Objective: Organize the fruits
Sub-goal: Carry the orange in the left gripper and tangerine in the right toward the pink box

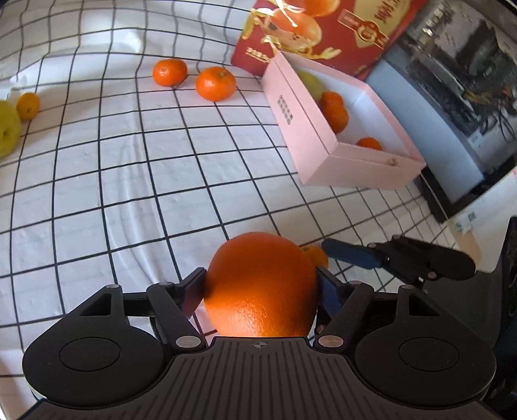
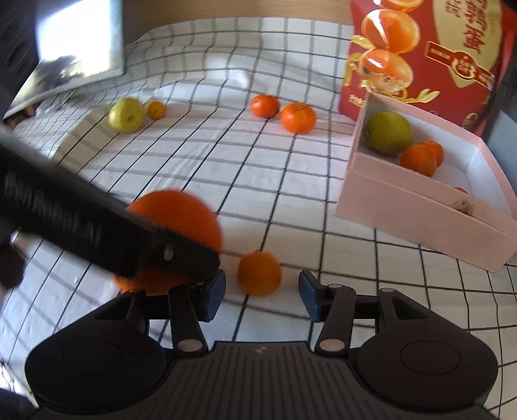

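Orange (image 1: pixel 260 284) sits clamped between my left gripper's (image 1: pixel 261 286) pads; my right gripper (image 2: pixel 261 292) hangs released just short of a small mandarin (image 2: pixel 259 273) on the checked cloth (image 1: pixel 129 181). Farther off, the pink box (image 2: pixel 420 223) holds a pear (image 2: pixel 389 132) and more mandarins.

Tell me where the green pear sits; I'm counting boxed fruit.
The green pear lies inside the pink box, at its far end, beside two mandarins.

Orange fruit (image 1: pixel 261 284) on white cloth (image 1: pixel 129 181) gridded in black — pale pink box (image 1: pixel 323 142), red carton (image 1: pixel 323 29), yellow-green fruit (image 2: pixel 126 114).
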{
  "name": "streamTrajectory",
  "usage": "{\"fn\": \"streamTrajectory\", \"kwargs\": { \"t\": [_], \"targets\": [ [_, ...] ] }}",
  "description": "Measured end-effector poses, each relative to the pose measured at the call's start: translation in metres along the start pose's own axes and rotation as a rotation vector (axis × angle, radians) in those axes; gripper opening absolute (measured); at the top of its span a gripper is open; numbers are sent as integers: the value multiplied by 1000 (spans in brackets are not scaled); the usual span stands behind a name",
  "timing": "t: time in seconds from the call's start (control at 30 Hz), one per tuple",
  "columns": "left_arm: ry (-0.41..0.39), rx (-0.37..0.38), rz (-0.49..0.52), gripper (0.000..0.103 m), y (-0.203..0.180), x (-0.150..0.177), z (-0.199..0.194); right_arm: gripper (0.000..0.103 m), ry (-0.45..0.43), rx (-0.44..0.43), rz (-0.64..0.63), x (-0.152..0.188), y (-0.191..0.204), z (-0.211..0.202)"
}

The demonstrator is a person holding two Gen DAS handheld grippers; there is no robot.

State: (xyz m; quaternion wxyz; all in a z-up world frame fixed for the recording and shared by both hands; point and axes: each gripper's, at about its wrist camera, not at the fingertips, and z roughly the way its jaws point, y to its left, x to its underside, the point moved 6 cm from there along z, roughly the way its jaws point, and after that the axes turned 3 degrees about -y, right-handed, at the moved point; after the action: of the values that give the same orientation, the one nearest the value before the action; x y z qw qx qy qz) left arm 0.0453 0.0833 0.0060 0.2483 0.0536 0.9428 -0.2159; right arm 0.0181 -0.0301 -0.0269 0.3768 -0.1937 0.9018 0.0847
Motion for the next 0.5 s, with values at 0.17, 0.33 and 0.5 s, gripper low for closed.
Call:
{"fn": "streamTrajectory", "kwargs": {
  "t": [0.17, 0.33, 0.5],
  "targets": [
    [16, 21, -29, 77, 4, 4, -2, 28, -7, -31, 4, -2, 0, -2],
    [28, 34, -54, 77, 7, 11, -5, 28, -2, -10, 14, -2, -10, -6],
    [26, 20, -47, 77, 4, 12, -5, 28, -10, 38, 58, 1, -39, -20]
  ]
}}
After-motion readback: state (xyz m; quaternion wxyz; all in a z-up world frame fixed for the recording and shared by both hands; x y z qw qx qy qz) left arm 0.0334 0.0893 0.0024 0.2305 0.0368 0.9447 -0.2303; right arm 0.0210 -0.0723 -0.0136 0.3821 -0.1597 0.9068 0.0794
